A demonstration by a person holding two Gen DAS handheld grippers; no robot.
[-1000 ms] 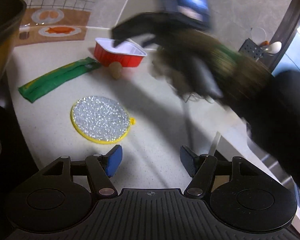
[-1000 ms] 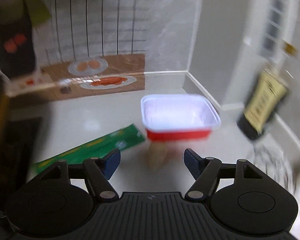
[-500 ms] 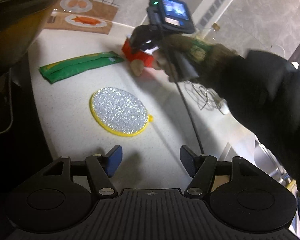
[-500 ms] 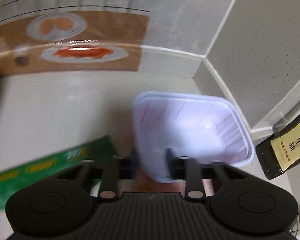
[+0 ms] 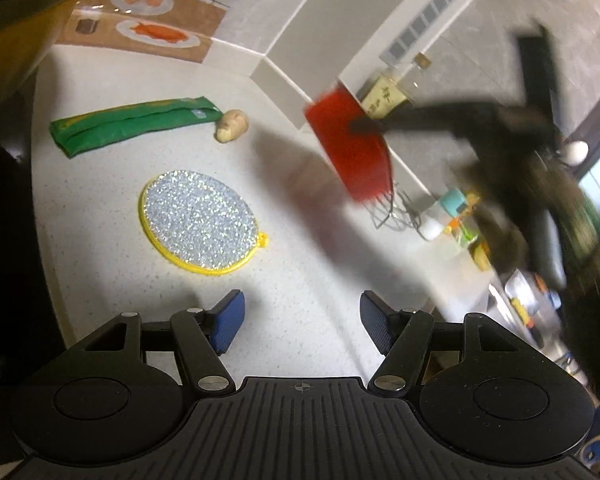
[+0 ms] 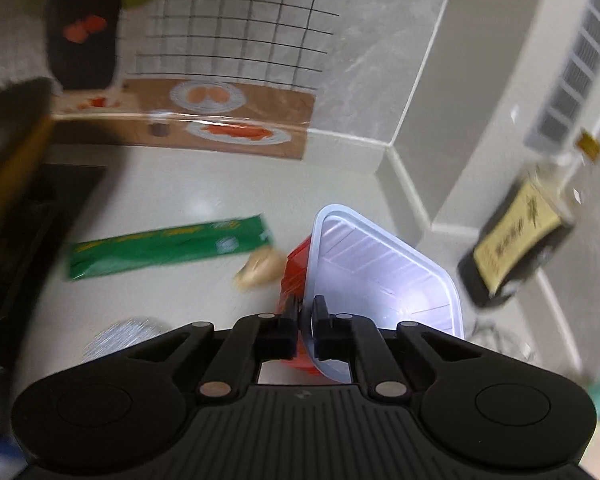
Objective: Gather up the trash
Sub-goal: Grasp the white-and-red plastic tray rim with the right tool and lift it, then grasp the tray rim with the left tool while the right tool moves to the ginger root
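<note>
A red plastic tub with a white inside hangs tilted in the air, its near wall pinched by my right gripper, which is shut on it. In the left wrist view the same red tub shows blurred above the counter, held from the right by the right gripper. A green wrapper and a beige lump lie on the white counter. My left gripper stands open low over the counter, with nothing between its fingers.
A round glittery mat with a yellow rim lies in front of the left gripper. A dark sauce bottle stands by the wall at the right. A wire whisk and small items crowd the counter's right end. A dark pot sits far left.
My right gripper closed on the red tub's wall, lifted it off the counter and swung it to the right. The beige lump that was beside it now lies uncovered. The left gripper stayed open.
</note>
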